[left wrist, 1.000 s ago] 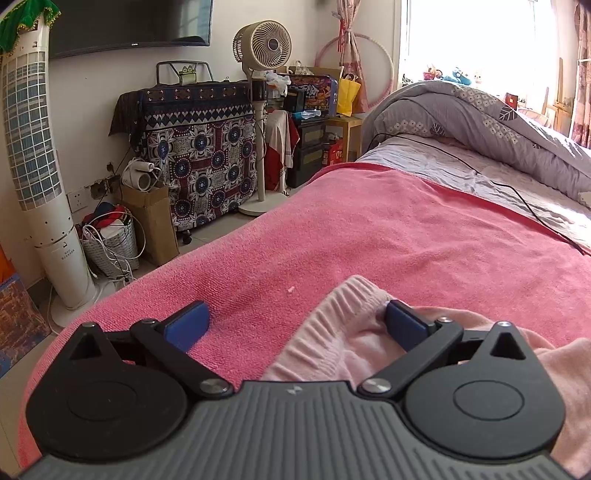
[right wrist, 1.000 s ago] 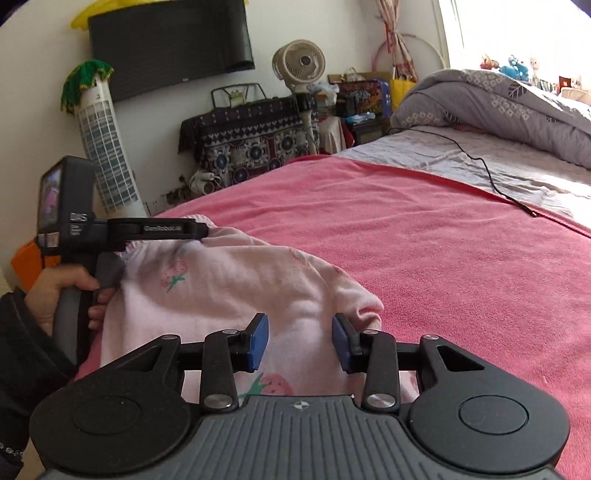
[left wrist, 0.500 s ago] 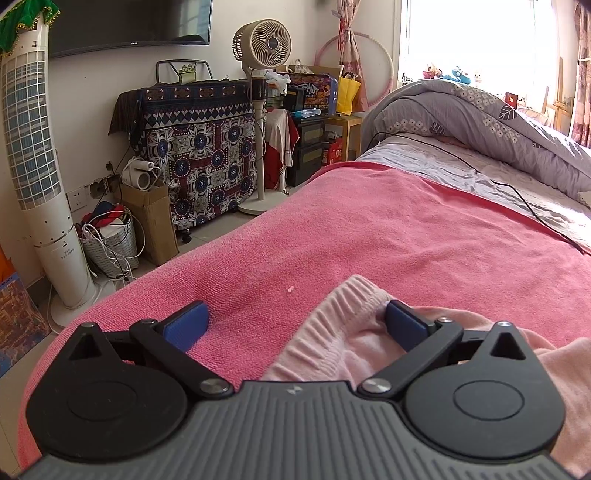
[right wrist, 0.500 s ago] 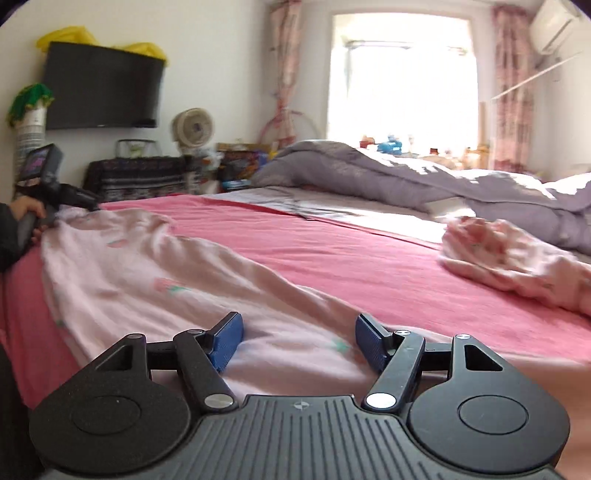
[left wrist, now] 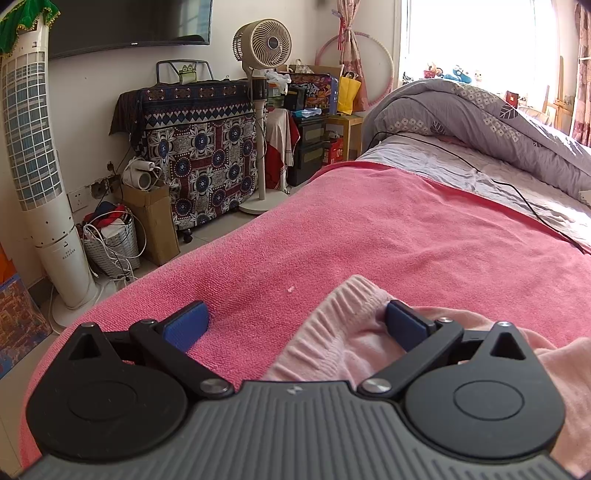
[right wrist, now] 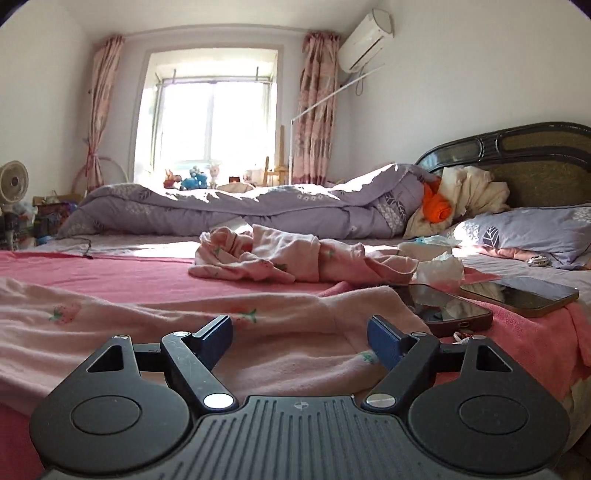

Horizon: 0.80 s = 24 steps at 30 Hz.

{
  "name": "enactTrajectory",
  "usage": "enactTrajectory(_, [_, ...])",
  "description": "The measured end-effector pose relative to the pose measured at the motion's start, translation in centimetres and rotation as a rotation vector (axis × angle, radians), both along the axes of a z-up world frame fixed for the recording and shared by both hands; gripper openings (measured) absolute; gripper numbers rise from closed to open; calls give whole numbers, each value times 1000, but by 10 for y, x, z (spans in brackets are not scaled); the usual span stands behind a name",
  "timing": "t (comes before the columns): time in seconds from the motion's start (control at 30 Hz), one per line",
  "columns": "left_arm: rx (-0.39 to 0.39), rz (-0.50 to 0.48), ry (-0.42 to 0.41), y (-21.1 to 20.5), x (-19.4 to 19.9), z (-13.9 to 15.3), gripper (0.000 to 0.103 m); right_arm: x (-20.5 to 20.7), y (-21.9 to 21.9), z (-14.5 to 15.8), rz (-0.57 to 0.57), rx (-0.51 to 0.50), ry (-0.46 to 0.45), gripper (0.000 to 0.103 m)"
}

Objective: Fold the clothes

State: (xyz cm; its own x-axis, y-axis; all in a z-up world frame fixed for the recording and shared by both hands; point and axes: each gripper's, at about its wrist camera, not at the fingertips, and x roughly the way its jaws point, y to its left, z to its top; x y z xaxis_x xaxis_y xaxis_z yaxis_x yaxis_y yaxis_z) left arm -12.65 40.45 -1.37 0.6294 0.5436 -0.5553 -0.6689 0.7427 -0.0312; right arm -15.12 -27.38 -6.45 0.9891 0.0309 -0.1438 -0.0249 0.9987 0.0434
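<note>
Pink strawberry-print garment (right wrist: 155, 332) lies stretched flat, slightly wrinkled, on red blanket (right wrist: 110, 275).

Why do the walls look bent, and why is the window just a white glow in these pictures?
Left wrist view: the fisheye lens bows the tower fan into a curve; the window is blown out white. Right wrist view: the window is overexposed too, sun patches glare on the purple duvet, the two phones mirror the light, and the picture's corners go dark.
</note>
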Motion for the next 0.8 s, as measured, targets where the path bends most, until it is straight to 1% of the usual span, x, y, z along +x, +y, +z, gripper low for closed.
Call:
enactTrajectory(0.07, [1,0,0,0,0,0,103,-7,8,8,42,26,-58,81])
enactTrajectory(0.17, [1,0,0,0,0,-1,103,-12,26,15,142,102,-134,84])
enactTrajectory(0.23, [1,0,0,-1,1,-1,103,-7,43,14,203,137,-145,88])
enactTrajectory(0.3, [1,0,0,0,0,0,103,-2,60,13,264,172,-156,88])
enactTrajectory(0.33, [1,0,-1,0,0,0,103,1,73,12,287,172,-156,88])
enactTrajectory(0.4, [1,0,0,0,0,0,103,4,102,11,318,146,-148,88])
enactTrajectory(0.5, [2,1,0,0,0,0,103,-3,151,8,374,48,-135,88])
enactTrajectory(0.57, [2,0,0,-1,0,0,103,-10,176,2,392,-62,-138,88])
enactTrajectory(0.6, [1,0,0,0,0,0,103,-12,186,-3,381,-129,-128,88])
enactTrajectory(0.63, [1,0,0,0,0,0,103,-13,190,-8,363,-175,-113,88])
enactTrajectory(0.67, [0,0,0,0,0,1,103,-14,185,-12,362,-174,-106,88])
enactTrajectory(0.73, [-2,-1,-1,0,1,1,103,-12,162,-17,352,-113,-75,94])
enactTrajectory(0.8, [-4,-1,-2,1,1,0,103,-7,138,-18,303,-102,-70,97])
